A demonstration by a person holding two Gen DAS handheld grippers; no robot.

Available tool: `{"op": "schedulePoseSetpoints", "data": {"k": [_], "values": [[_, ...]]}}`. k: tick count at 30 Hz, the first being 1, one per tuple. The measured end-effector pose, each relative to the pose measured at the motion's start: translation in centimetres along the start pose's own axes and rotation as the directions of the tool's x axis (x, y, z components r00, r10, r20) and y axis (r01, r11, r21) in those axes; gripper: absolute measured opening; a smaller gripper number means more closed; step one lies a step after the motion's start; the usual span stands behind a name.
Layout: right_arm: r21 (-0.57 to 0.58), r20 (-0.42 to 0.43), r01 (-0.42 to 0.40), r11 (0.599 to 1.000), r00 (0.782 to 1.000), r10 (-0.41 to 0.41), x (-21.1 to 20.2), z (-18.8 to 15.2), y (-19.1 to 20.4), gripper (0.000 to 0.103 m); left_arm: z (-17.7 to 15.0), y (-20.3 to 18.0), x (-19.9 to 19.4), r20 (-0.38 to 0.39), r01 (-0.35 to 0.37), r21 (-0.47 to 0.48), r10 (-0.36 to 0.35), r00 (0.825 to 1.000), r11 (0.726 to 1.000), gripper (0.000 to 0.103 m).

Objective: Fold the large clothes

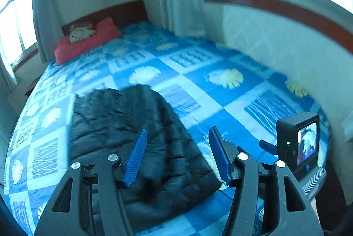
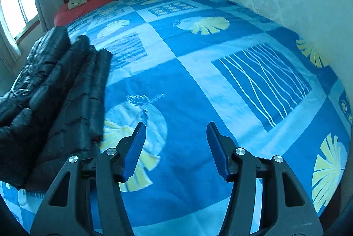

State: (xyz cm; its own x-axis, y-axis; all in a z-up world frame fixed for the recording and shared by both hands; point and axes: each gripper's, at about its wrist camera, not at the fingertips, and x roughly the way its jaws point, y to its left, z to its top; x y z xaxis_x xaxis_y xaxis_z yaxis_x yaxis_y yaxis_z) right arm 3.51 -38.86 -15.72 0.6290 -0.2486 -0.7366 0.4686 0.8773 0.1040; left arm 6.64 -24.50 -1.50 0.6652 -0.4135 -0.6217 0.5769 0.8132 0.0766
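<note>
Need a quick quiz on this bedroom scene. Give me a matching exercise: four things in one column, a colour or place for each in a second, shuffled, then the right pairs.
Things:
1. puffer jacket
2. pillow
3. bedsheet
4. left gripper

Descriptions:
A. red, at the headboard end
B. open, above the jacket's edge
C. black, lying on the bed
D. blue patchwork with pale leaf prints

Pairs: 1-C, 2-A, 3-D, 4-B
</note>
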Motion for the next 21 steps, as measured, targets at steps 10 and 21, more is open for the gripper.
{"op": "schedulePoseSetpoints", "data": {"k": [10,21], "values": [[-0.055,0.043,-0.205,0.977,0.977,0.208,-1.9,4.7,8.5,0.069,-4.7,15.9,0.7,-0.053,-0.315,-0.216,0.311,0.949,0.924,0.058],[-0.123,-0.153,-0.321,0.939,0.941,0.301,2.3,5.4,14.2,0.025,-8.7,19.3,4.6,-0.128,-0.242,-0.319,0.211,0.969,0.916,0.058]]}}
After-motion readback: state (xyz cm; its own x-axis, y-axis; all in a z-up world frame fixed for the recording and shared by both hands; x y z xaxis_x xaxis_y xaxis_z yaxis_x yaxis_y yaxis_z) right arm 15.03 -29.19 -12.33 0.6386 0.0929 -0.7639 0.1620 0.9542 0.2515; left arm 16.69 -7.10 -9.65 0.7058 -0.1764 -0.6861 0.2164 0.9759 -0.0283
